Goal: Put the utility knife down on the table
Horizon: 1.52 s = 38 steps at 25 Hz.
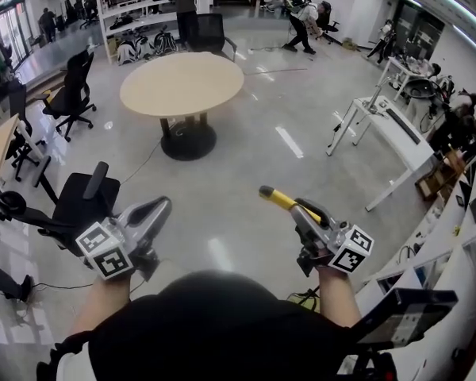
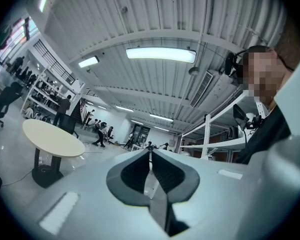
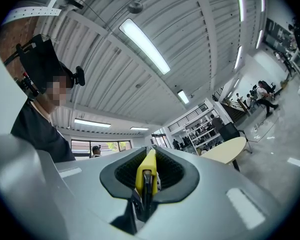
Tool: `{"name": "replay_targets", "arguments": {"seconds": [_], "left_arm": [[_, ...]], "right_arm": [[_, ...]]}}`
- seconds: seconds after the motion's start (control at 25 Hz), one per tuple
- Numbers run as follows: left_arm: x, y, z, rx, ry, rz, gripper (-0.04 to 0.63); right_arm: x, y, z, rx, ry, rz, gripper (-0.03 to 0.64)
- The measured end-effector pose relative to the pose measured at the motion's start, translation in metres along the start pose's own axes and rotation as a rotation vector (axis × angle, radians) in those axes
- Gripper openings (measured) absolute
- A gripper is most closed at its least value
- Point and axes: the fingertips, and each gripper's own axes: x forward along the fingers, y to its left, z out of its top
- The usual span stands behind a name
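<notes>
Closest of all, low down, are the person's dark clothes (image 1: 214, 332). Just past them, the right gripper (image 1: 303, 210) is pinched tight on the utility knife (image 1: 282, 199). The knife is up in the air, well short of the round table (image 1: 182, 84). Its yellow end pokes out toward that table.

I think the knife is light, hard and a bit smooth. It could slip, and it may have a sharp blade, though I can't see one. The fat yellow body is the best place to hold it.

The left gripper (image 1: 160, 206) is closed, with nothing in it.

The round table has a bare top, and only shiny floor (image 1: 246, 157) lies before it. A black chair (image 1: 83, 205) stands on the near side of the table, by the left gripper. A white desk (image 1: 397, 137) is well off to the table's right. People (image 1: 301, 22) stand far behind it.
</notes>
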Motion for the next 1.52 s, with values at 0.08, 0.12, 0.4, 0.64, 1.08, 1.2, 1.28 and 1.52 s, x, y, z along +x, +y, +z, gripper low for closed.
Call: {"name": "replay_targets", "arguments": {"seconds": [0.08, 0.12, 0.4, 0.64, 1.08, 1.2, 1.28, 1.52], "left_arm": [[0.006, 0.002, 0.0, -0.003, 0.005, -0.005, 0.012], [0.009, 0.004, 0.0, -0.006, 0.006, -0.009, 0.012], [0.022, 0.041, -0.002, -0.043, 0.012, -0.05, 0.012], [0.019, 0.12, 0.022, -0.059, -0.025, -0.095, 0.012], [-0.016, 0.284, 0.105, -0.041, -0.073, -0.095, 0.012], [-0.029, 0.321, 0.116, -0.049, -0.073, -0.08, 0.012], [-0.037, 0.343, 0.122, -0.053, -0.079, -0.071, 0.012], [-0.038, 0.38, 0.128, -0.061, -0.09, -0.039, 0.012]], "right_arm": [[-0.002, -0.004, 0.0, 0.002, 0.0, -0.006, 0.074], [-0.002, -0.006, 0.001, 0.002, 0.0, -0.01, 0.074], [0.022, -0.023, -0.004, -0.011, 0.016, -0.05, 0.074], [0.097, -0.036, -0.009, -0.07, 0.028, -0.081, 0.074], [0.291, -0.053, -0.02, -0.117, 0.04, -0.027, 0.074], [0.33, -0.06, -0.031, -0.106, 0.051, -0.025, 0.074], [0.353, -0.065, -0.038, -0.101, 0.061, -0.021, 0.074], [0.389, -0.09, -0.038, -0.089, 0.078, -0.008, 0.073]]}}
